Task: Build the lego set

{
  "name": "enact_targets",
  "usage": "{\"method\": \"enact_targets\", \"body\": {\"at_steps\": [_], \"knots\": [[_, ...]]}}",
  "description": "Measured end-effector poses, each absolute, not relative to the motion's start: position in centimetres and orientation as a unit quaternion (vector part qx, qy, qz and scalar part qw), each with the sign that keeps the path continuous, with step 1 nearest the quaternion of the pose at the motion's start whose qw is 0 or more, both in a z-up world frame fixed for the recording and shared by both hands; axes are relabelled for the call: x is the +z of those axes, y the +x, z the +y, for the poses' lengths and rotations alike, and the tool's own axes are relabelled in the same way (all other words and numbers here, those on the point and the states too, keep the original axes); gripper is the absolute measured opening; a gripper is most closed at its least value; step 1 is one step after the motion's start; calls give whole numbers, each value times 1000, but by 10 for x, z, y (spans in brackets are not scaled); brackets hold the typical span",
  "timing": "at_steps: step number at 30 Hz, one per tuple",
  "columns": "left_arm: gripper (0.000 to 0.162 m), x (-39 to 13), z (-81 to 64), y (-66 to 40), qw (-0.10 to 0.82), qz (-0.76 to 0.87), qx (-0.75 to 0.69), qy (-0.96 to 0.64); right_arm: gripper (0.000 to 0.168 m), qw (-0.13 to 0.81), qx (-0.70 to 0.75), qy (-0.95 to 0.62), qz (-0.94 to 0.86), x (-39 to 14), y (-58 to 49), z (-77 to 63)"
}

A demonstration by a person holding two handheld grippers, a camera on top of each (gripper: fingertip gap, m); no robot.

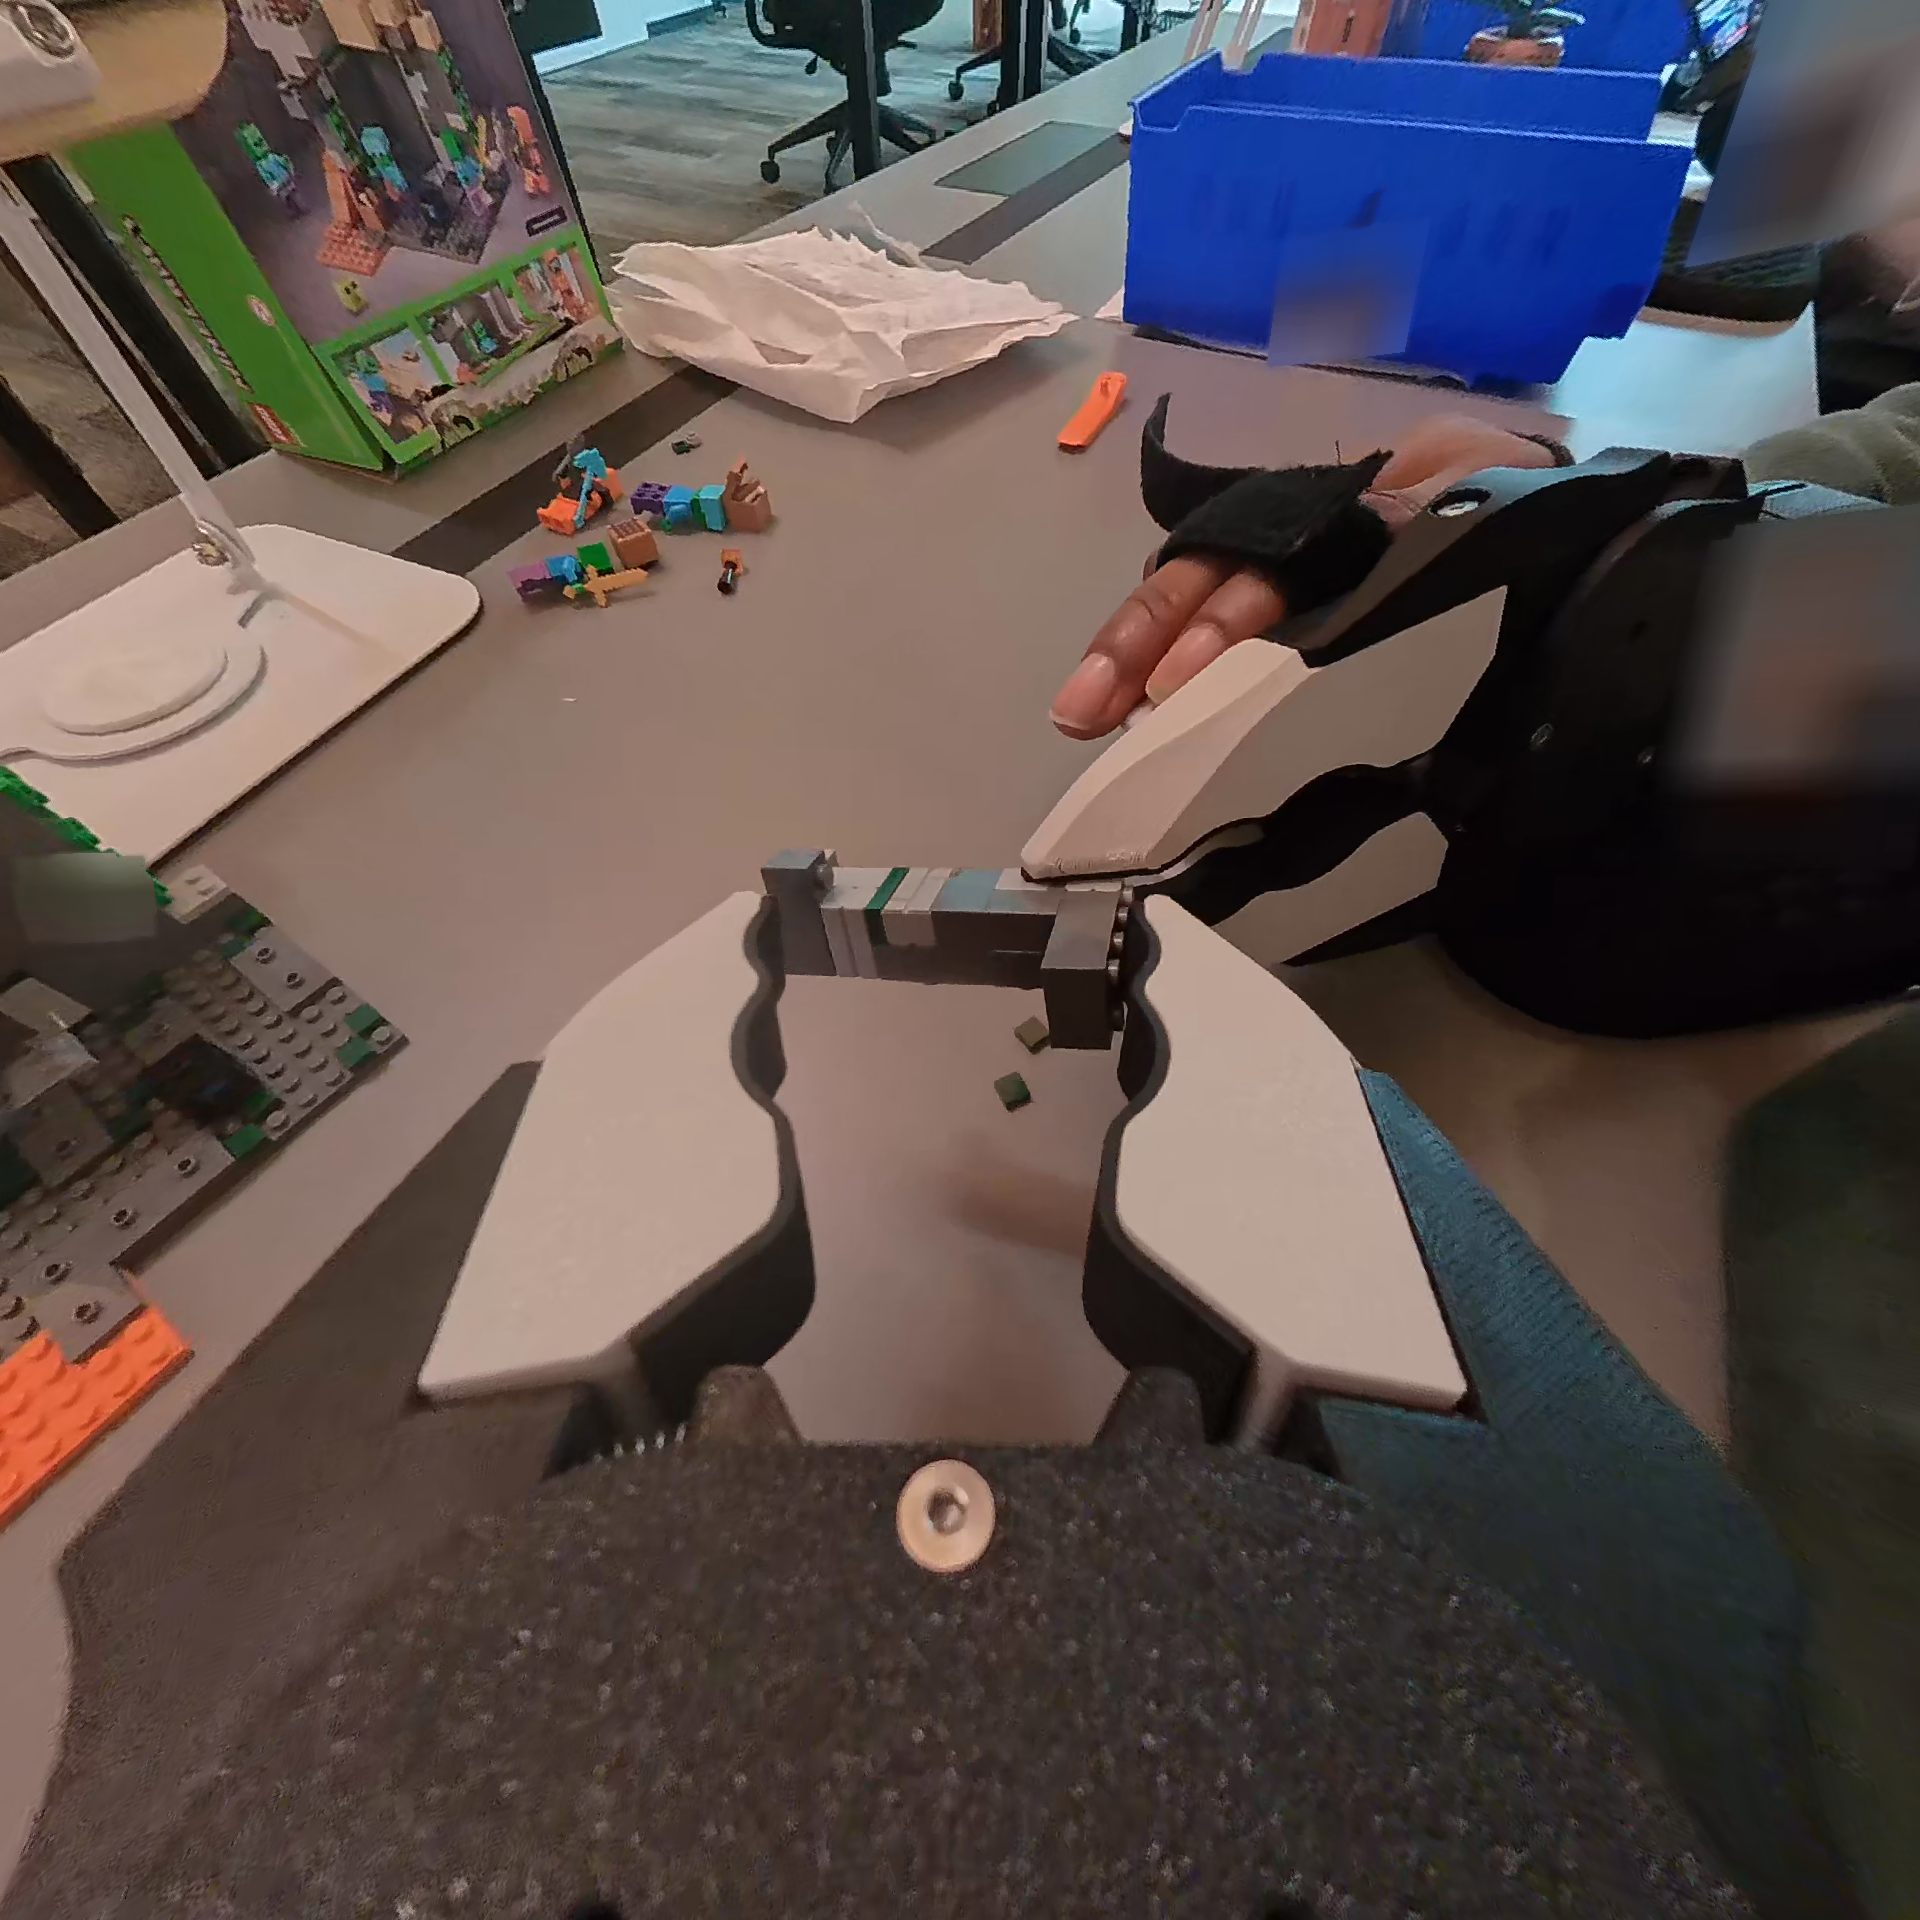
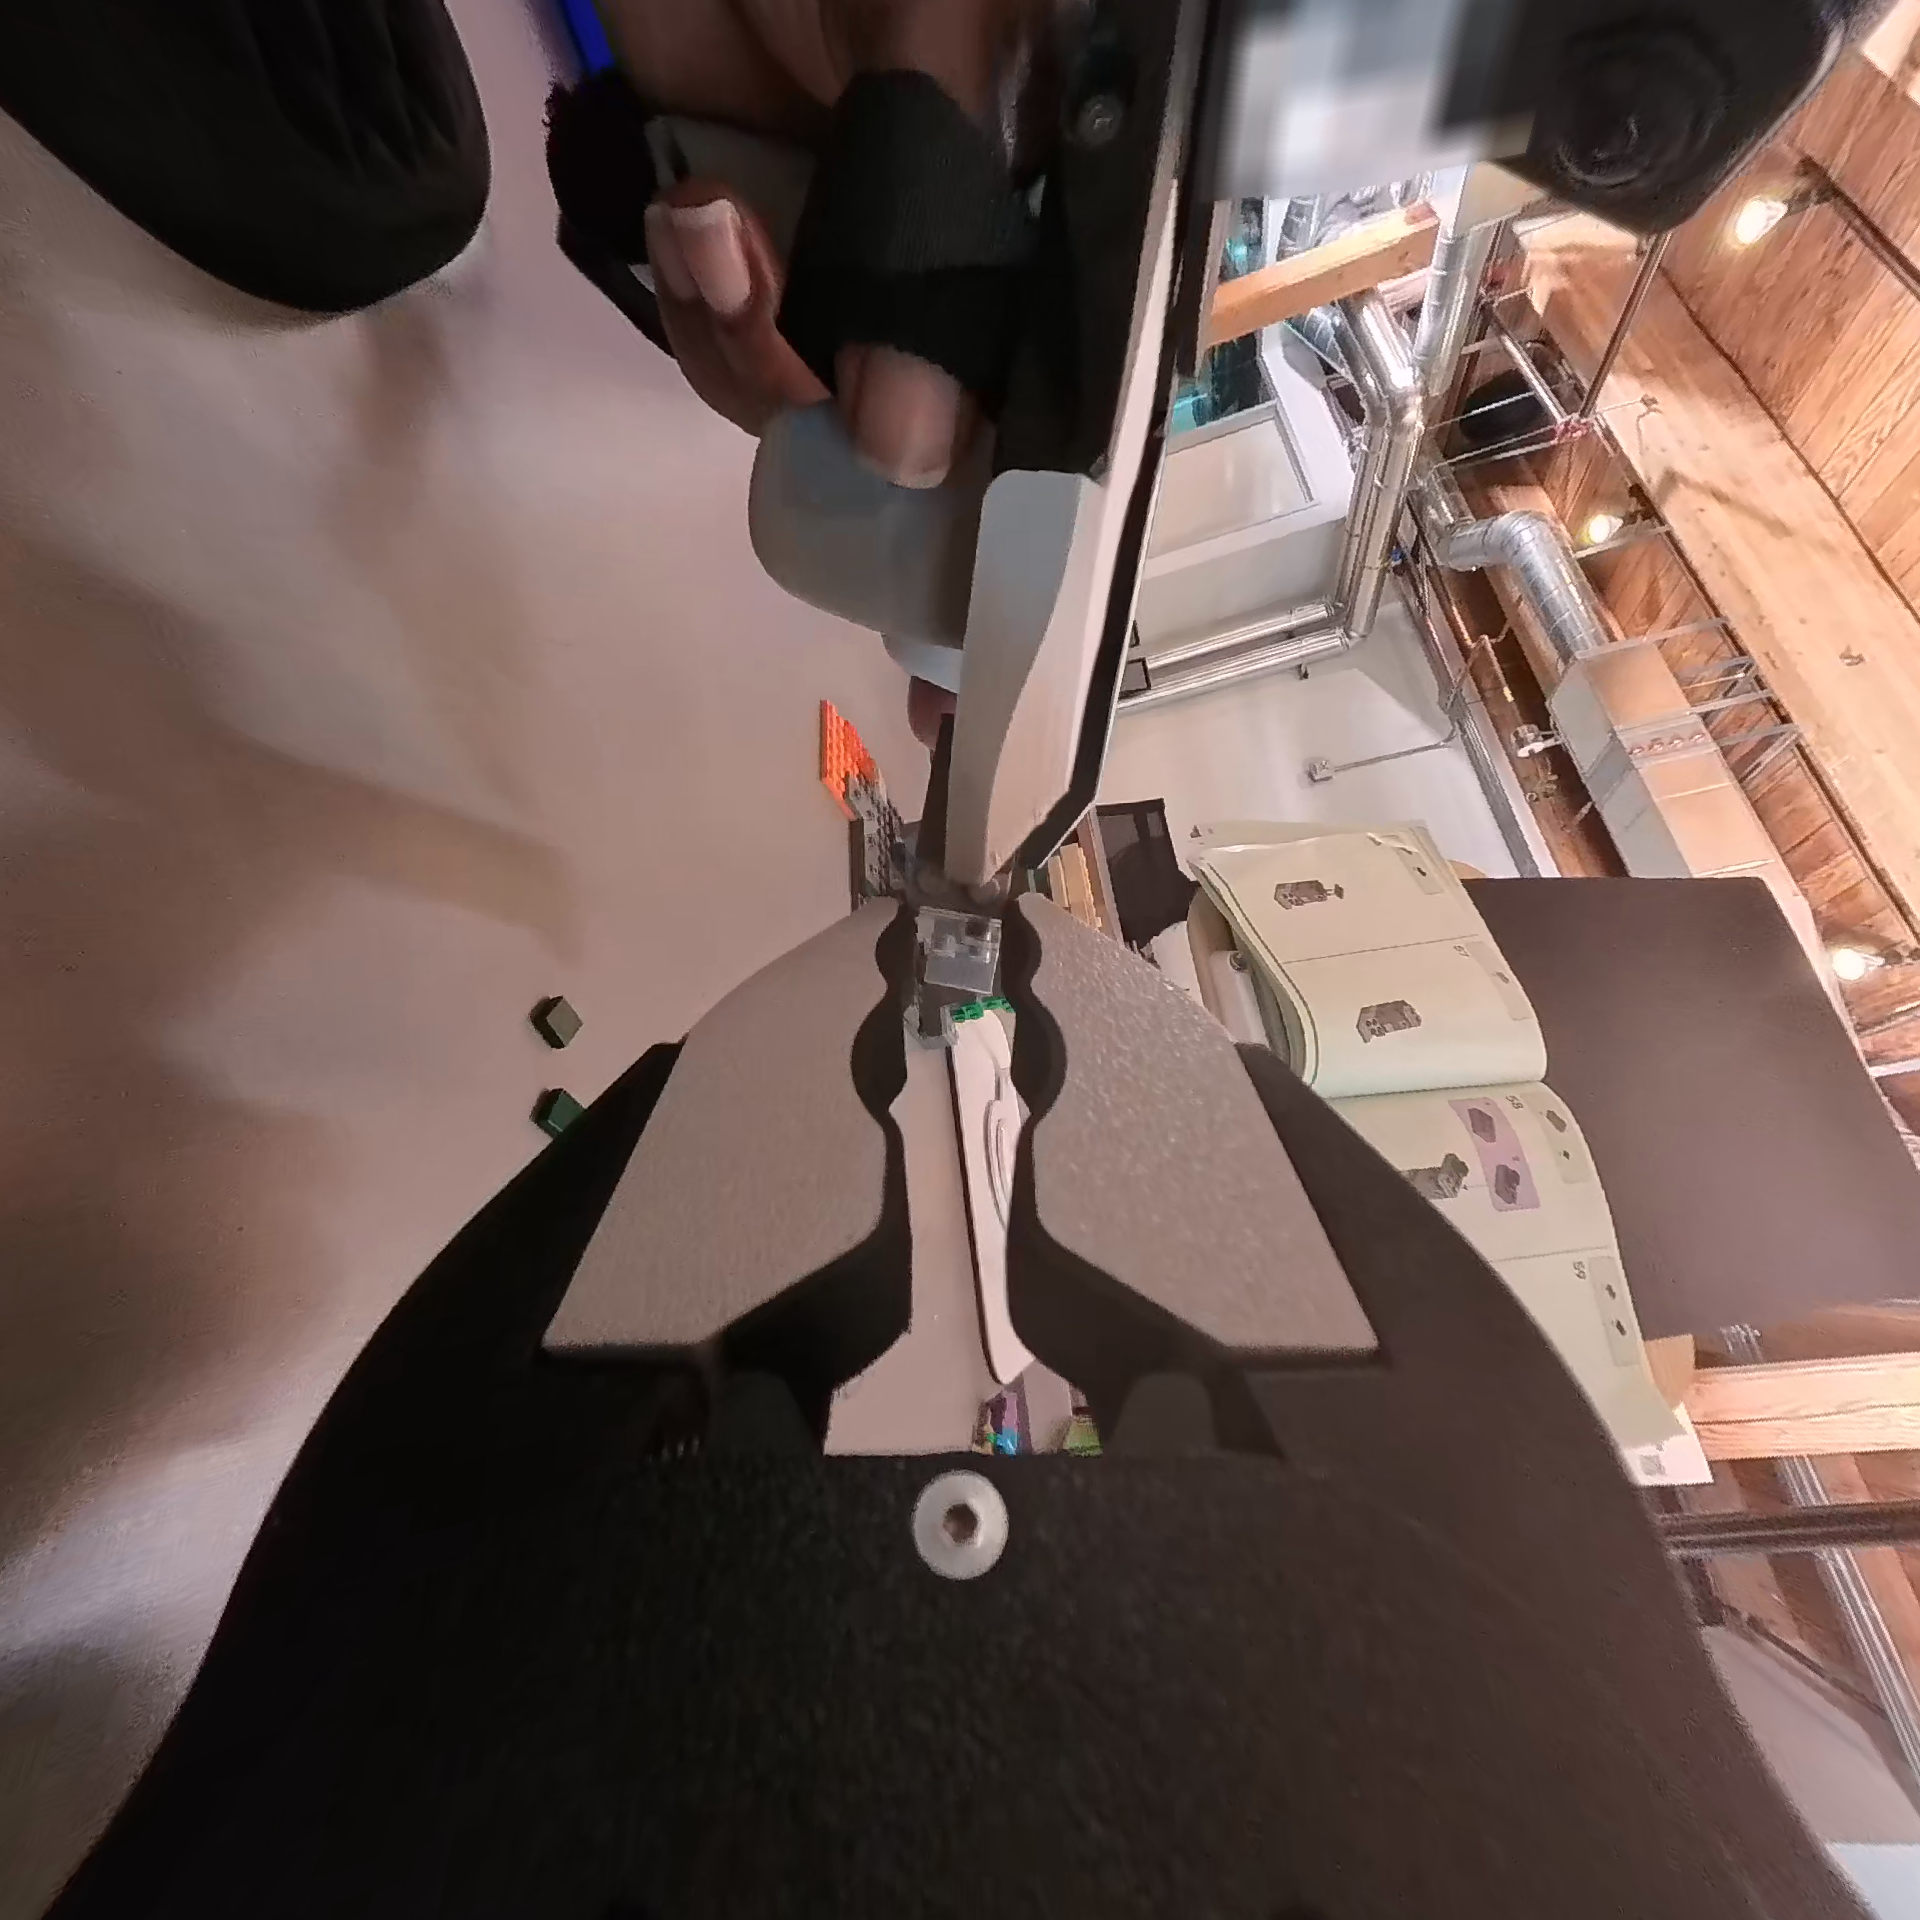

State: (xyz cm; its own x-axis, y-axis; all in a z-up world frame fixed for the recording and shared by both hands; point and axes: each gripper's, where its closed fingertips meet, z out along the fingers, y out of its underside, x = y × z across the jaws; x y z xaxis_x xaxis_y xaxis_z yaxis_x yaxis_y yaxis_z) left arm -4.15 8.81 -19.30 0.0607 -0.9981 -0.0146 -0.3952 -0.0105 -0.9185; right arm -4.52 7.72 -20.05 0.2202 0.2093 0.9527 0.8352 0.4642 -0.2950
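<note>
Left tongs (image 1: 940,935) clamp the grey wall section (image 1: 935,925) above the counter (image 1: 727,748); right tongs (image 1: 1081,871) pinch its 3 o'clock end. Step: joining bricks. Next: press squarely

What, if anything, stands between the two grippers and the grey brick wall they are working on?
Nothing visible. The left gripper already clamps the wall by its ends, and the right gripper pinches its right end.

pale tongs (image 1: 945,925) (black-edged); black finger strap (image 1: 1273,520)
</note>
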Motion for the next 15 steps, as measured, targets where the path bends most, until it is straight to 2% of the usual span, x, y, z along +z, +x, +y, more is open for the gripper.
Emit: {"method": "enact_targets", "body": {"at_steps": [15], "knots": [[57,-205,83,-42,373,570,-405,-611,14,612,-237,-471,-590,-209,-47,74]]}}
